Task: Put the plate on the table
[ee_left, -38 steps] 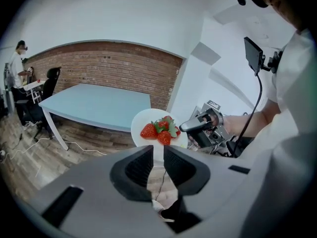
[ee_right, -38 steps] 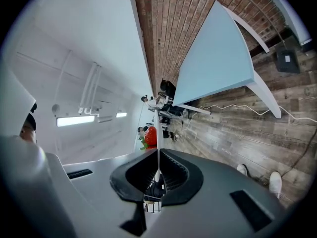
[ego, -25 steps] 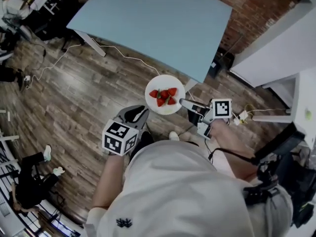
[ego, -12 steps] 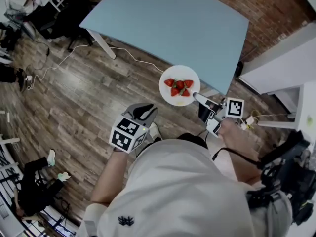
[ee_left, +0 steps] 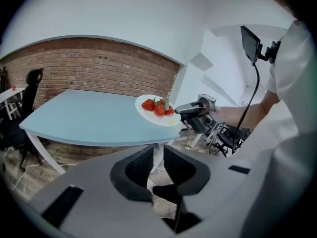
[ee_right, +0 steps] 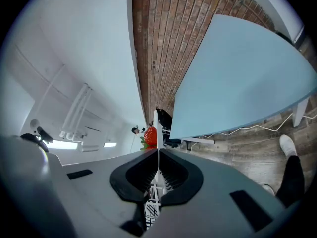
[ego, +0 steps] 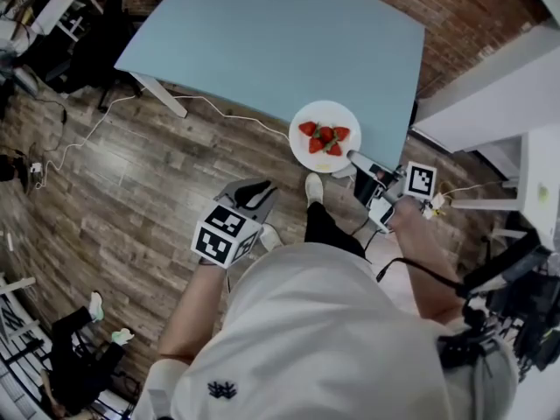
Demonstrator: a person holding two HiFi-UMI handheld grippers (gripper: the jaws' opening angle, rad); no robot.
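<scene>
White cable [ego: 214, 101] on wooden floor [ego: 131, 191] by table [ego: 280, 33]

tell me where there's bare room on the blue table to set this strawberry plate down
The whole blue table is bare, from the near edge by the plate across to the brick wall. The tight spot is the near right corner, where the right hand-held gripper holds the plate.

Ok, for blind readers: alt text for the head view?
The right tongs grip the rim of a white plate of strawberries at the near edge of a light blue table. The left tongs hang empty over the wood floor.
</scene>
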